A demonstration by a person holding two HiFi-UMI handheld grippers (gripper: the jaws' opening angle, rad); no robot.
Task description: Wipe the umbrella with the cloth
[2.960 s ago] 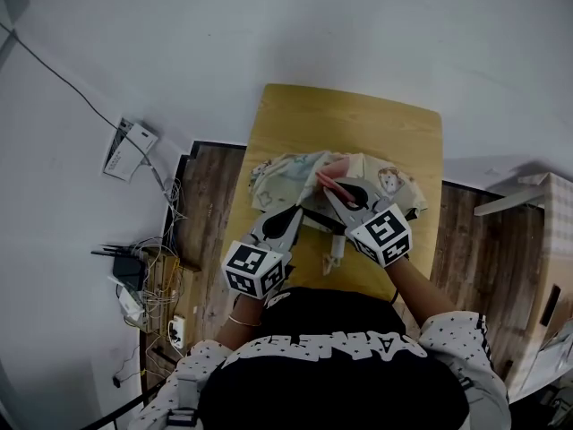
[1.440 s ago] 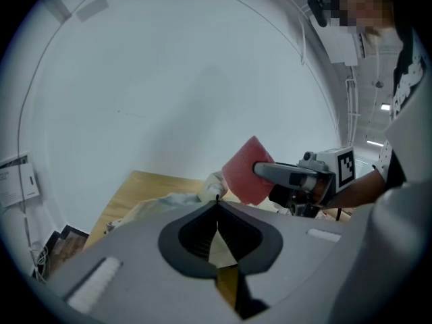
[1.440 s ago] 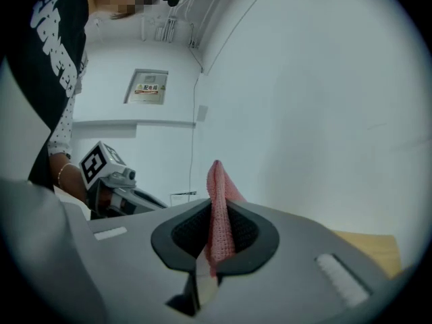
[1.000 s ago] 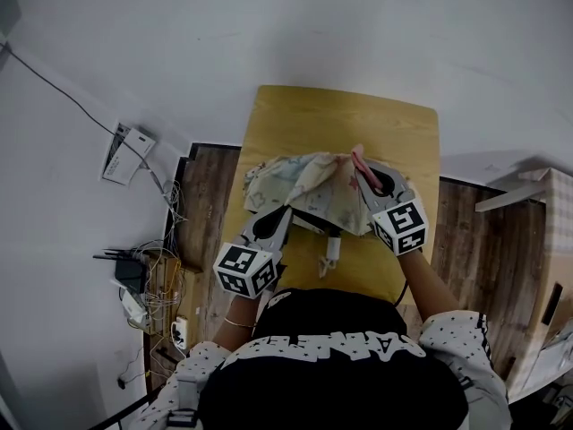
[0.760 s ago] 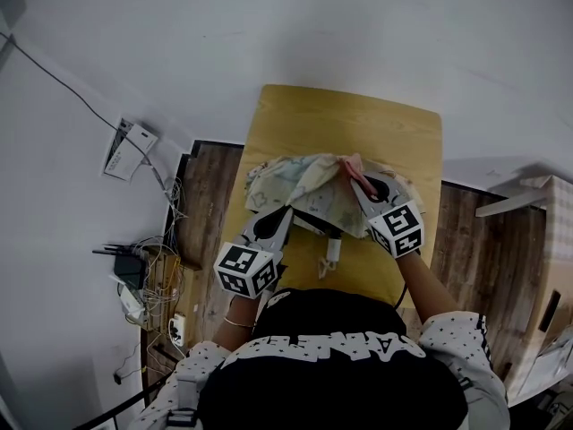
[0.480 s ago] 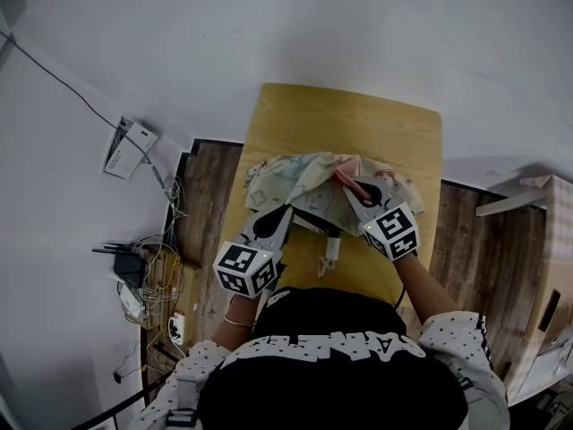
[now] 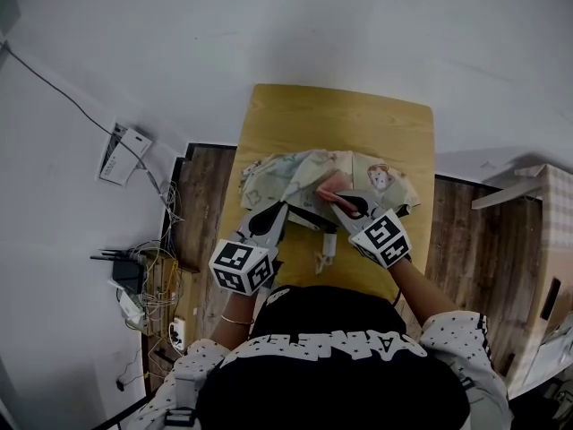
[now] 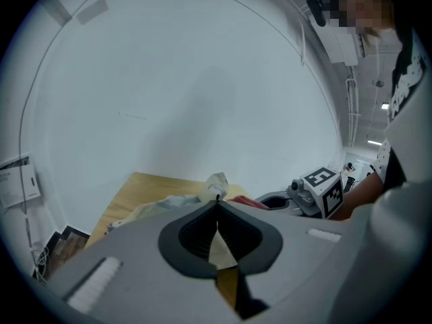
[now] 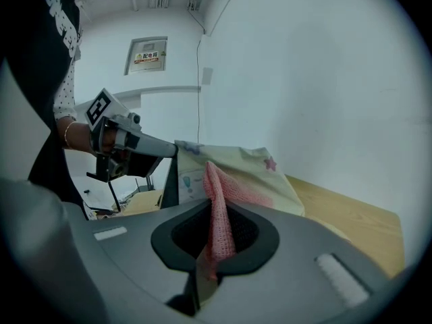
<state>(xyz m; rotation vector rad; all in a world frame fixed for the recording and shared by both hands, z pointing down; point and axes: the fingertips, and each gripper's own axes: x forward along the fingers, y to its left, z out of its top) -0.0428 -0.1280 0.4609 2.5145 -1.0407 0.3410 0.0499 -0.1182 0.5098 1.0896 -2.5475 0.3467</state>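
A cream umbrella (image 7: 309, 173) with small cartoon prints lies half open on the wooden table (image 7: 340, 119); its dark shaft and handle (image 7: 324, 253) point toward the person. My left gripper (image 7: 283, 206) is shut on the near left edge of the umbrella fabric (image 8: 216, 183), a cream tuft poking out above the closed jaws. My right gripper (image 7: 333, 195) is shut on a pink knitted cloth (image 9: 216, 187), which rests against the umbrella fabric (image 9: 236, 164) near its middle. The pink cloth (image 7: 329, 184) shows just beyond the right jaws. In the right gripper view the left gripper (image 9: 125, 144) is at the fabric's left edge.
The table stands against a white wall (image 7: 358, 25). Left of it, a tangle of cables and a router (image 7: 134, 276) lies on the wooden floor, with a white box (image 7: 119, 155) further back. A light crate (image 7: 555, 240) stands at the far right.
My right gripper has slid with the pink cloth from the umbrella's far right side leftward and nearer, across the fabric. My left gripper has kept its hold and stayed put.
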